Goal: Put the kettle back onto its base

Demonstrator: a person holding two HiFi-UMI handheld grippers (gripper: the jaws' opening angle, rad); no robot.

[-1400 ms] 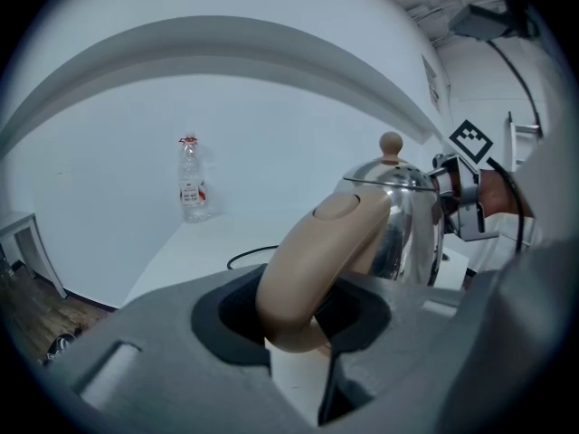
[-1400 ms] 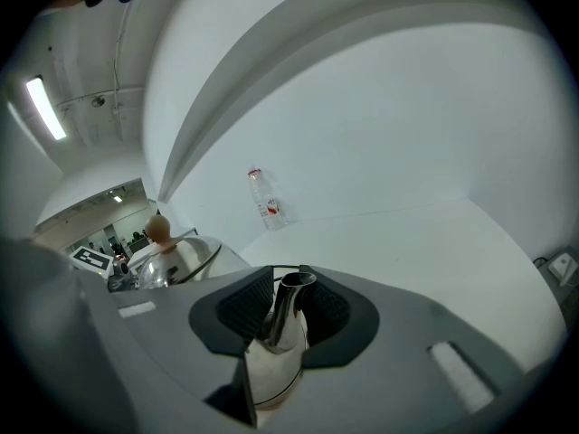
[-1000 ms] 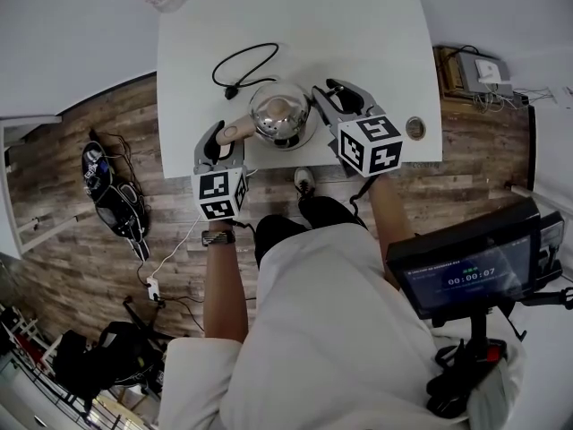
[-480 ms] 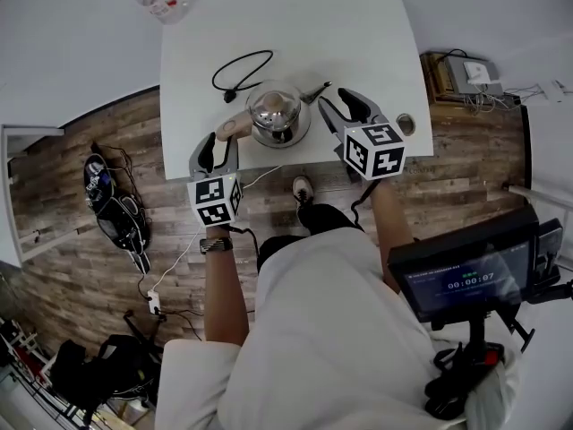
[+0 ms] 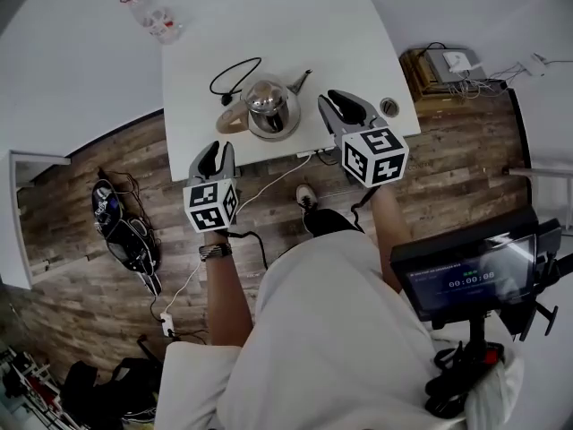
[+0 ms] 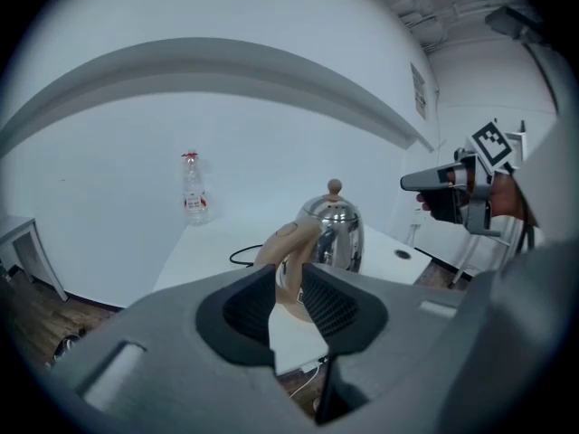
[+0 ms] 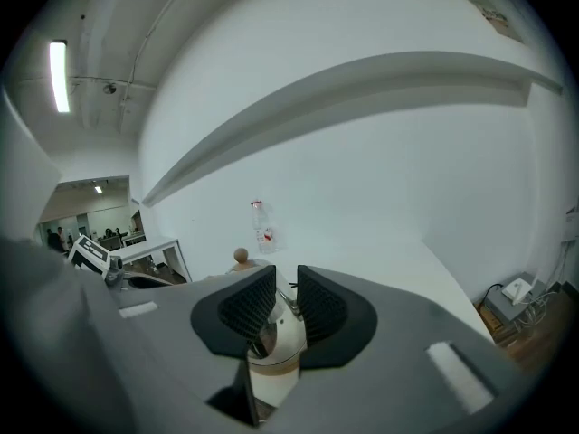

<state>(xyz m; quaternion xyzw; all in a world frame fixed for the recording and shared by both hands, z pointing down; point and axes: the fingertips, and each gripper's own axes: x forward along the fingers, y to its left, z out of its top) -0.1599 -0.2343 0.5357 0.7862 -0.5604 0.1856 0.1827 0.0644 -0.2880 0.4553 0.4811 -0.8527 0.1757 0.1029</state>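
Note:
A shiny steel kettle (image 5: 269, 104) with a wooden handle (image 5: 229, 122) and a thin spout stands on a pale round base on the white table (image 5: 313, 34). My left gripper (image 5: 216, 151) hangs off the table's near edge, short of the handle. Its jaws have just been closing, are open by a narrow gap and hold nothing. My right gripper (image 5: 343, 106) hovers to the right of the kettle, clear of it. Its jaws have also just been closing and stand open and empty. The handle (image 6: 285, 251) shows far beyond the left gripper (image 6: 288, 283), the kettle body (image 7: 279, 331) beyond the right gripper (image 7: 285, 301).
A black cord (image 5: 235, 77) with a plug lies behind the kettle. A plastic bottle (image 5: 157, 21) sits at the table's far left. A cable hole (image 5: 389, 107) is near the right edge. A white cable (image 5: 273, 179) hangs off the front edge. A screen on a stand (image 5: 470, 271) stands to the right.
Both grippers have drawn back from the kettle towards the person and risen. The left one has left the handle and the right one has left the spout side. The kettle has stayed put.

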